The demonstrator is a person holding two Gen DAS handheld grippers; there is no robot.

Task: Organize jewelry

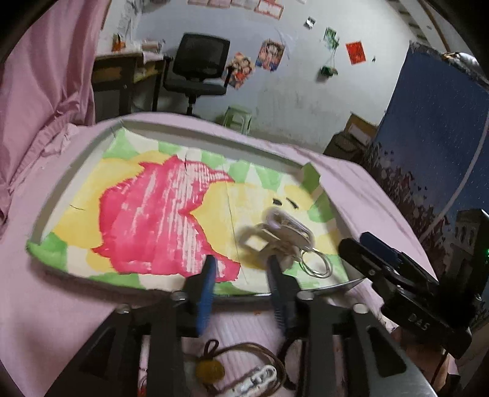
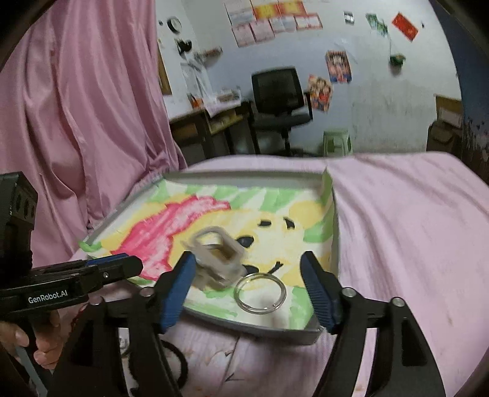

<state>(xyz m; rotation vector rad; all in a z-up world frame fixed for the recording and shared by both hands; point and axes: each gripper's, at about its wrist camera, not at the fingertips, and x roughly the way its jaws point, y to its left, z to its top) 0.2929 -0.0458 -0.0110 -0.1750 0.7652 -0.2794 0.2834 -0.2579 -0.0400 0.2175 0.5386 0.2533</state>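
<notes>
The chunky white bracelet (image 2: 215,258) and a thin bangle (image 2: 260,293) lie in the painted tray (image 2: 308,334) on the pink bedspread (image 2: 406,232). My right gripper (image 2: 249,291) hangs wide open, empty, above them; my left gripper (image 1: 241,282) is open too, its right finger beside the bracelet.

In the right wrist view the left gripper (image 2: 131,265) carries the white lettering "GenRobot.AI" along the side of its black body (the one clearly readable brand). In the left wrist view the black body of the right gripper (image 1: 366,241) bears pale characters that look like "D45", though blur makes this uncertain. The posters (image 2: 337,65) and red sheets (image 2: 405,26) on the far wall show print too small and smeared to read
</notes>
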